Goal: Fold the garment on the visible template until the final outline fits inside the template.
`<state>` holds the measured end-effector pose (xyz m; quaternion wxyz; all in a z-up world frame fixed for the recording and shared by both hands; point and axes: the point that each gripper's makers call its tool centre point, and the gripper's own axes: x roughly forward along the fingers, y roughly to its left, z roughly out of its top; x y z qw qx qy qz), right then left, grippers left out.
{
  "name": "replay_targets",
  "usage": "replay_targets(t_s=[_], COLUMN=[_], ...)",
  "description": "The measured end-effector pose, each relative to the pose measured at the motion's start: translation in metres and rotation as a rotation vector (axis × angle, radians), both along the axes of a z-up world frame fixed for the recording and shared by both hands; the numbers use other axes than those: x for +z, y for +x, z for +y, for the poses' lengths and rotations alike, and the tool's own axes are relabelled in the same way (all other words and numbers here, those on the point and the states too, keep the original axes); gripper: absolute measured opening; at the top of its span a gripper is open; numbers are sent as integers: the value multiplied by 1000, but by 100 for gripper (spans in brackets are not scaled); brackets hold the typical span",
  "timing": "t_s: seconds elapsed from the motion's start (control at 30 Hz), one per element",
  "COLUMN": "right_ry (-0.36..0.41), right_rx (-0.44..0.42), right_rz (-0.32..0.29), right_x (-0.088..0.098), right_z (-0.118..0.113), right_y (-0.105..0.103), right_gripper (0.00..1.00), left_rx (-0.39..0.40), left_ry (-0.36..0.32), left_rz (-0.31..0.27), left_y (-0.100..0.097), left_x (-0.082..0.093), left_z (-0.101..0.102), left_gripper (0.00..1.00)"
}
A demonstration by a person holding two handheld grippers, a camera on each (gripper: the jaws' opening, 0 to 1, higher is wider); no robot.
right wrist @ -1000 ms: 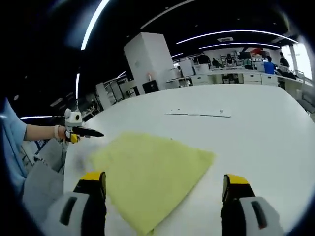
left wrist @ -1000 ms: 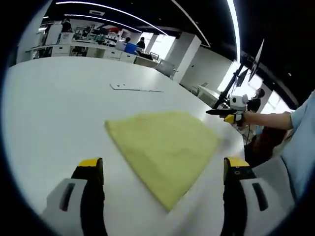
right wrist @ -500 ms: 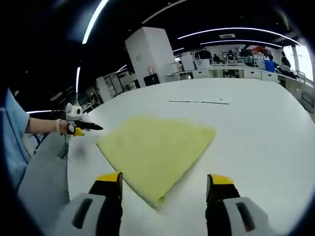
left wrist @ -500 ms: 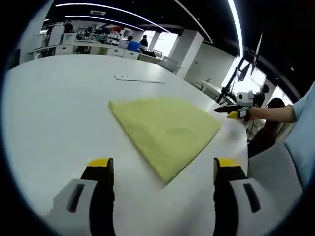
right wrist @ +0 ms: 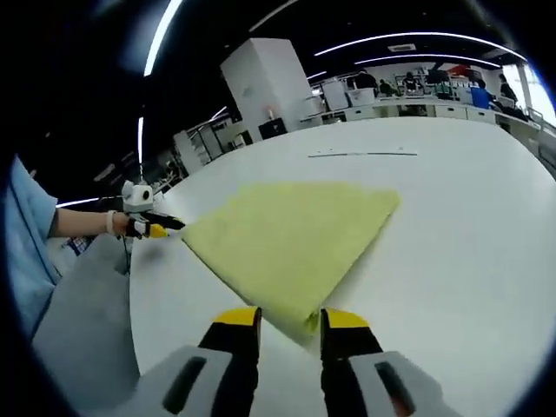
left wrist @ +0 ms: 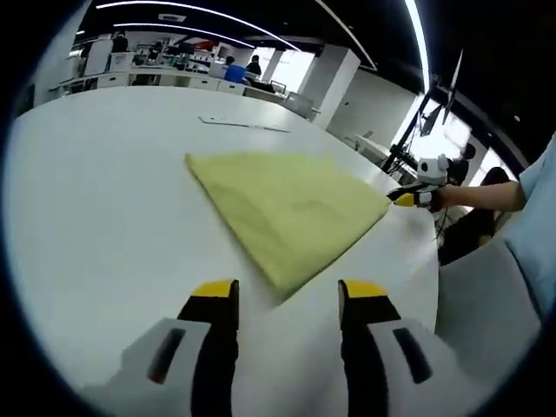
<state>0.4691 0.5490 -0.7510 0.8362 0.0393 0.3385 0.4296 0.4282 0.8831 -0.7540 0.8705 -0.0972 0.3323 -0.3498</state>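
A yellow garment (left wrist: 287,208) lies folded flat into a roughly triangular shape on the white table (left wrist: 87,200). In the left gripper view, my left gripper (left wrist: 289,294) stands just short of the garment's nearest corner, jaws narrowed but still apart. The right gripper (left wrist: 395,198), held in a hand, points at the garment's right corner. In the right gripper view, the garment (right wrist: 291,230) spreads ahead and its near corner lies between the jaws of my right gripper (right wrist: 291,320), which show a small gap. The left gripper (right wrist: 174,226) sits at the garment's left corner.
A thin flat strip (left wrist: 243,124) lies on the table beyond the garment, also seen as a strip (right wrist: 365,154) in the right gripper view. The table edge (right wrist: 130,287) curves near a person in a light-blue sleeve (right wrist: 22,243). Office desks (left wrist: 174,80) and people stand far behind.
Both grippers have narrowed their jaws markedly. Each has come closer to a corner of the garment, and the right gripper's jaws now straddle its near corner.
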Motion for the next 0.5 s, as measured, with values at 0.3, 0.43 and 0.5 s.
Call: replay_targets(t_s=[0.3, 0.43, 0.5], right_ry=[10, 5, 14], right_rx=[-3, -11, -13], right_rz=[36, 36, 43], right_x=[-3, -2, -1], right_z=[-4, -6, -6], right_y=[-4, -4, -5], right_gripper=[8, 0, 0], left_rx=[-17, -25, -10], left_ry=[-11, -4, -7], left_rz=[2, 12, 14], left_y=[1, -1, 0], left_x=[1, -1, -1], left_z=[-6, -6, -4], left_gripper=[28, 15, 7])
